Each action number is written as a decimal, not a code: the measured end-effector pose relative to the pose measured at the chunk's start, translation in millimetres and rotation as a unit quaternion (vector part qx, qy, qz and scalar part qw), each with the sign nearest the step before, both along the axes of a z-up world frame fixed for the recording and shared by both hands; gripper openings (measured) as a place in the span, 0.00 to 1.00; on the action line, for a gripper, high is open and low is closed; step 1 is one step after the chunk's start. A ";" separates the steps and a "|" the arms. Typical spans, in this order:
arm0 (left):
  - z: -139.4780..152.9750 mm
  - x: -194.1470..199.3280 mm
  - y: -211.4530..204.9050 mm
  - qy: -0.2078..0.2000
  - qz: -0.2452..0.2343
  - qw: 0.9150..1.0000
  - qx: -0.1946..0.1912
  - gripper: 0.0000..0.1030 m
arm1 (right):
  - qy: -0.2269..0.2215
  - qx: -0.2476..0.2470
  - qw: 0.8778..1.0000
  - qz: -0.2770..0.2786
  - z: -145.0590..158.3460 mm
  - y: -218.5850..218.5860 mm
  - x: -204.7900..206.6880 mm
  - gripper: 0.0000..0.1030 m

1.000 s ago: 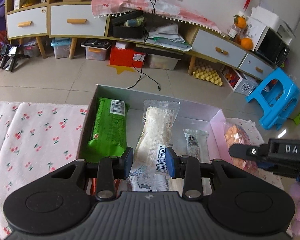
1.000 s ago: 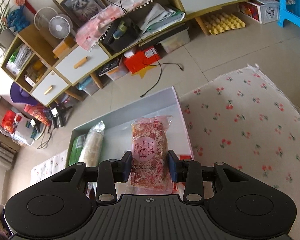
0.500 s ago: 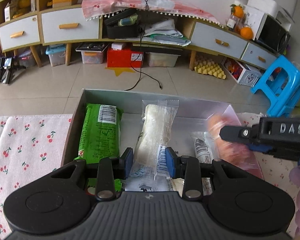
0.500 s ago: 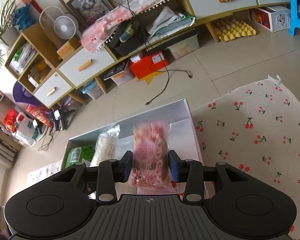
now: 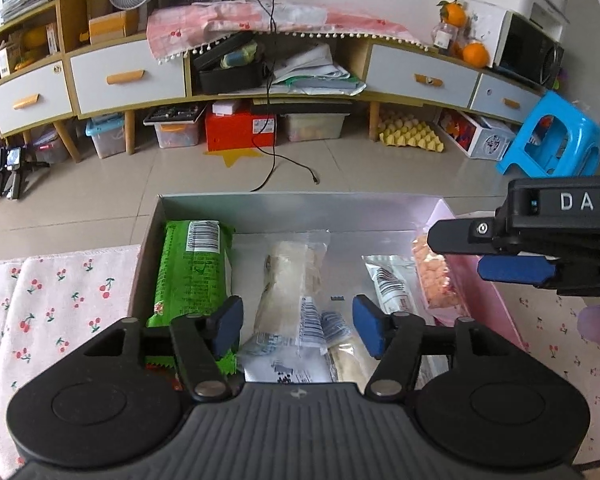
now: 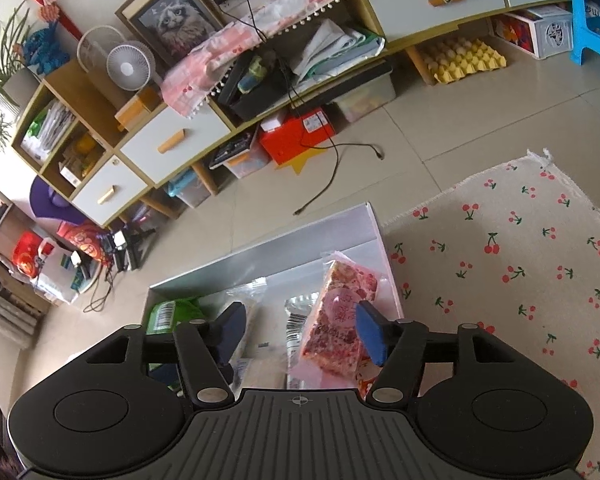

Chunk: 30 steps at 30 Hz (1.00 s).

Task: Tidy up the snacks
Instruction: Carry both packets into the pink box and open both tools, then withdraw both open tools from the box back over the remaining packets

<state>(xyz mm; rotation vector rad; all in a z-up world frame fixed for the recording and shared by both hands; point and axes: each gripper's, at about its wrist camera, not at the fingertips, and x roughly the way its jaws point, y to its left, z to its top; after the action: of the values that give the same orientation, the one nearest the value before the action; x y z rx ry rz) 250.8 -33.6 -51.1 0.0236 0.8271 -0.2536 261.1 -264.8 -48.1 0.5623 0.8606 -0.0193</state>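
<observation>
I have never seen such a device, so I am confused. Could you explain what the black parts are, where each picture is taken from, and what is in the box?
A person holds two hand grippers, each with a camera looking along its two fingers.

The left gripper fills the bottom of its own picture. The right gripper does the same in the other, and also shows from the side.

On a cherry-print cloth sits a box of snacks: a green packet, a clear packet of pale food, a small silvery packet and a pink packet.

Both grippers' jaws have just been opening. Nothing is held; the clear and pink packets lie loose between the fingers.
</observation>
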 end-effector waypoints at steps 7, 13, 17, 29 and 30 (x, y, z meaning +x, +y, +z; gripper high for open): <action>16.0 -17.0 2.0 -0.004 0.004 1.000 0.003 0.70 | -0.005 -0.001 1.000 -0.004 25.0 4.0 -19.2 0.71; 25.8 -41.4 9.2 -0.002 0.010 1.000 -0.003 0.78 | 0.001 -0.013 1.000 0.002 39.8 12.9 -43.6 0.74; 28.6 -57.4 18.3 0.009 0.015 1.000 -0.011 0.85 | 0.009 -0.017 1.000 0.006 45.4 19.1 -64.0 0.76; 29.4 -112.2 39.0 0.029 0.017 0.999 0.021 0.94 | 0.038 -0.039 0.998 0.030 50.1 39.0 -123.1 0.78; 29.4 -116.1 40.2 0.029 0.017 0.999 0.021 0.94 | 0.038 -0.041 0.998 0.032 50.7 40.2 -127.5 0.78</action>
<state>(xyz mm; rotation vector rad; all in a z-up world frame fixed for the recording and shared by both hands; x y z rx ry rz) 134.6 6.6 -21.6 0.0423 0.8906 -0.2058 133.6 -224.6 2.6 0.4596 0.9477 -0.0175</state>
